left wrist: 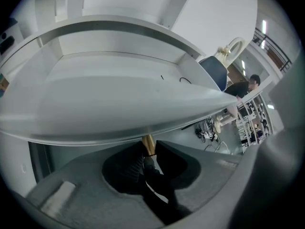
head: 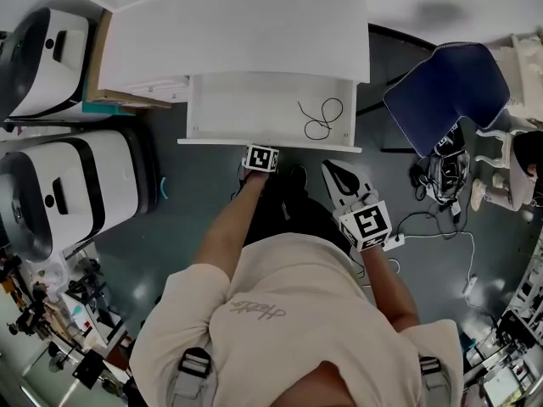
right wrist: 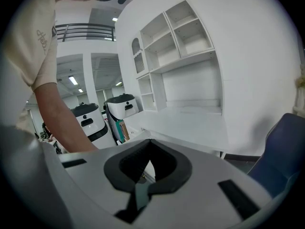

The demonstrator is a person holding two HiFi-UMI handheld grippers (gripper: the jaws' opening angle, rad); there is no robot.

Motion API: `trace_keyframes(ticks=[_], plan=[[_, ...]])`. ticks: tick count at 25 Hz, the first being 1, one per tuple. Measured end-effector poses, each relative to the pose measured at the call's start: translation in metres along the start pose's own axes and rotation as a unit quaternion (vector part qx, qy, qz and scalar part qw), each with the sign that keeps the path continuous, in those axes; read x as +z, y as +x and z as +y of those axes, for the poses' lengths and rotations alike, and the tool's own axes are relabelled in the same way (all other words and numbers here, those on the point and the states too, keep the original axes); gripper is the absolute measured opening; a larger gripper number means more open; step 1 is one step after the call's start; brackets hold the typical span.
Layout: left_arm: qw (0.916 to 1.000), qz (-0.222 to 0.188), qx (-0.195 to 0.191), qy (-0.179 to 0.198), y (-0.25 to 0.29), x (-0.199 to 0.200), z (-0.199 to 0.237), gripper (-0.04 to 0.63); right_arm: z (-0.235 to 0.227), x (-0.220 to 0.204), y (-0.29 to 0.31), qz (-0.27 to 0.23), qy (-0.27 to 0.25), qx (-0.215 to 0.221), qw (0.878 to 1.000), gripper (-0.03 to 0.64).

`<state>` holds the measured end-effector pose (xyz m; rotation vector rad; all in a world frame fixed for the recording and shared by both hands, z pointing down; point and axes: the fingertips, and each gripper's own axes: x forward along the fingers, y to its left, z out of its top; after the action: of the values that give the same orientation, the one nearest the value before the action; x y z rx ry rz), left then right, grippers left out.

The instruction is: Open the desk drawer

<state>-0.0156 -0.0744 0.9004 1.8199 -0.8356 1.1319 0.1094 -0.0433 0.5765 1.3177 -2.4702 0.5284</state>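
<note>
The white desk (head: 246, 32) has its drawer (head: 254, 108) pulled out, with a loose black cable (head: 321, 119) lying in its right part. My left gripper (head: 264, 153) is at the middle of the drawer's front panel (head: 212, 143). In the left gripper view the panel (left wrist: 119, 104) fills the frame, and the left gripper (left wrist: 148, 151) is shut on its small brass knob (left wrist: 148, 144). My right gripper (head: 331, 170) hangs to the right of the drawer, a little short of its front, touching nothing. Its jaws (right wrist: 143, 185) look shut and empty.
A blue chair (head: 450, 83) stands right of the desk. Two white robot bases (head: 68, 185) (head: 42, 49) stand to the left, beside a cardboard box (head: 102, 75). Cables and a power strip (head: 392, 242) lie on the dark floor at the right. Open shelves (right wrist: 181, 27) rise above the desk.
</note>
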Motion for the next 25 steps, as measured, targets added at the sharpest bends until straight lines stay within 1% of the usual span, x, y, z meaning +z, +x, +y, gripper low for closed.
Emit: trace_keyframes(ticks=[5,8,11,12,13,16,18,20,22,23,25], plan=[[0.9993,-0.012,0.011,-0.034,-0.004,0.000,0.000,0.094,-0.011,-0.007,-0.005,0.002,-0.007,0.003,1.000,0.002],[0.9993,-0.018,0.015,-0.029,-0.014,0.000,0.000,0.093,-0.012,-0.009,-0.005,0.003,-0.006,0.000,1.000,0.002],[0.9995,-0.025,0.007,-0.019,-0.029,-0.003,-0.003,0.087,-0.009,-0.007,-0.003,0.003,-0.007,-0.004,1.000,0.002],[0.9995,-0.029,0.006,-0.011,-0.035,-0.004,-0.002,0.081,-0.009,-0.005,-0.002,0.003,-0.006,-0.007,1.000,0.002],[0.9994,-0.034,0.006,-0.001,-0.042,-0.004,-0.001,0.057,-0.009,-0.003,0.000,0.001,-0.005,-0.011,1.000,0.002],[0.9982,-0.052,0.000,0.031,-0.066,-0.005,0.004,0.051,-0.008,0.008,0.006,-0.010,0.000,-0.025,1.000,0.002],[0.9960,-0.066,-0.010,0.059,-0.088,-0.004,0.002,0.035,-0.005,0.016,0.009,-0.017,-0.003,-0.029,0.999,0.002],[0.9918,-0.082,-0.024,0.095,-0.113,-0.004,-0.008,0.024,0.000,0.021,0.009,-0.020,-0.008,-0.030,0.999,0.002],[0.9863,-0.104,-0.034,0.123,-0.142,0.001,-0.019,0.021,0.005,0.025,0.010,-0.022,-0.012,-0.030,0.999,0.002],[0.9835,-0.119,-0.037,0.131,-0.157,0.007,-0.022,0.020,0.006,0.028,0.012,-0.023,-0.014,-0.030,0.999,0.002],[0.9788,-0.151,-0.041,0.133,-0.183,0.021,-0.027,0.020,0.008,0.033,0.016,-0.026,-0.017,-0.031,0.999,0.002]])
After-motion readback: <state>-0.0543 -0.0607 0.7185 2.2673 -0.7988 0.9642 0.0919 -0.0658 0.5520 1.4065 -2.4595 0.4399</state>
